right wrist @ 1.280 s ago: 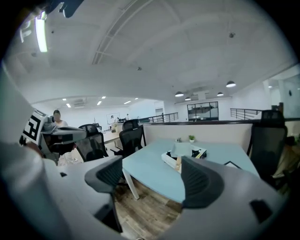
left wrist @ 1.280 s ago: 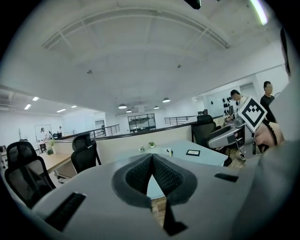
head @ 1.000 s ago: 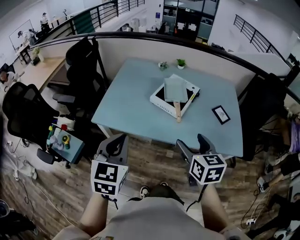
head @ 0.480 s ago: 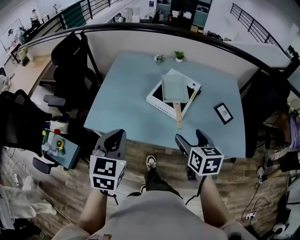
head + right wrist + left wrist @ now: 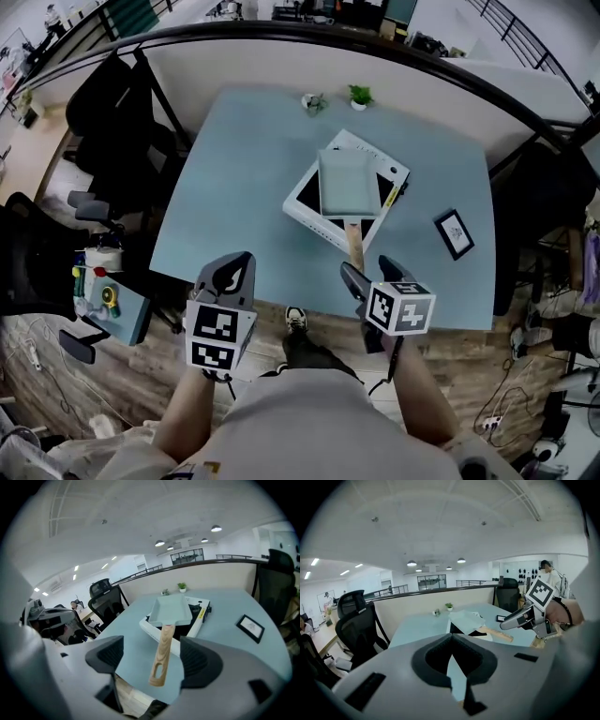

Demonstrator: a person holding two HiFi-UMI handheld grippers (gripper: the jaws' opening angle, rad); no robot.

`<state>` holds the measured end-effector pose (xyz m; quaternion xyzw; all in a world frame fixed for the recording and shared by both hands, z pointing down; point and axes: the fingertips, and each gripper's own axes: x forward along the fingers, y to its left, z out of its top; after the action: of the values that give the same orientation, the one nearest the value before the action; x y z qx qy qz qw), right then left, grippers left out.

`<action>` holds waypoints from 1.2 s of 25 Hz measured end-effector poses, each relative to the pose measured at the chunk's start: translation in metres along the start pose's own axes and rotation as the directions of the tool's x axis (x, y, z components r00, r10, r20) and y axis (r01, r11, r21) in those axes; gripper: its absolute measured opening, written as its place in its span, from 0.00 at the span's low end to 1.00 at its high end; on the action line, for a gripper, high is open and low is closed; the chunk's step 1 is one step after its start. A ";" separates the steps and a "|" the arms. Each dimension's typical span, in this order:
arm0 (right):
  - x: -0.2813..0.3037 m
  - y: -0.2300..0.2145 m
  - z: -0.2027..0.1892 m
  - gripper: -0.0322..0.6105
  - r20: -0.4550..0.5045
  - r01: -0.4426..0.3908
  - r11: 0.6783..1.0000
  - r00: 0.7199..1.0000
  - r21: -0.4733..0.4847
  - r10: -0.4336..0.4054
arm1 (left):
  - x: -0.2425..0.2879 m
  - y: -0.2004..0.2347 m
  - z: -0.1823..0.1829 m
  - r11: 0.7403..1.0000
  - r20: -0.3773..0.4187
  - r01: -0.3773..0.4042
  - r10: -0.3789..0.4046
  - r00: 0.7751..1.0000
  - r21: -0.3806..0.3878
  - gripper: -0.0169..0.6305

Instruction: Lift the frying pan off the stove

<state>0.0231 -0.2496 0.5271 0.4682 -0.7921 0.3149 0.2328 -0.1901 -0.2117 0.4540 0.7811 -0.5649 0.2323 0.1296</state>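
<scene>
A pale green square frying pan (image 5: 346, 182) sits on a white portable stove (image 5: 305, 199) on the light blue table (image 5: 234, 187). Its wooden handle (image 5: 354, 246) points toward me. My right gripper (image 5: 370, 275) is open just short of the handle's end. In the right gripper view the handle (image 5: 161, 656) hangs in line with the gap between the two wide-apart jaws, and the pan (image 5: 171, 610) lies ahead. My left gripper (image 5: 232, 272) hovers at the table's near edge, left of the stove, shut on nothing (image 5: 452, 641). The left gripper view also catches the right gripper (image 5: 525, 616).
Two small potted plants (image 5: 359, 95) (image 5: 312, 101) stand at the table's far edge. A black framed card (image 5: 454, 233) lies right of the stove. Office chairs (image 5: 112, 103) and a small cart with colourful items (image 5: 103, 295) are on the left. A partition wall runs behind the table.
The person has stepped toward the table. Both grippers have moved forward, and the right gripper has come up to the end of the pan's handle.
</scene>
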 end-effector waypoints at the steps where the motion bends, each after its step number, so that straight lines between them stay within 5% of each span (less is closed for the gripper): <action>1: 0.009 -0.005 0.001 0.62 -0.018 -0.001 1.000 1.000 0.010 0.002 | 0.011 0.001 -0.001 1.000 -0.014 0.007 -0.007 1.000 0.001 0.03; 11: 0.078 -0.030 -0.001 0.63 -0.166 -0.034 0.998 0.985 0.052 0.043 | 0.105 -0.006 -0.018 0.995 -0.149 0.088 -0.079 0.986 0.054 0.03; 22: 0.122 -0.035 -0.023 0.60 -0.267 -0.063 0.992 0.960 0.108 0.090 | 0.144 -0.001 -0.043 0.992 -0.232 0.111 -0.094 0.968 0.060 0.03; 30: 0.141 -0.045 -0.032 0.36 -0.262 0.013 0.991 0.965 0.133 0.022 | 0.162 0.009 -0.066 0.990 -0.267 0.139 -0.125 0.955 0.032 0.03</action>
<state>0.0015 -0.3263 0.6554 0.4350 -0.7324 0.4272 0.3031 -0.1723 -0.3169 0.5924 0.7821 -0.4831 0.3393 0.1994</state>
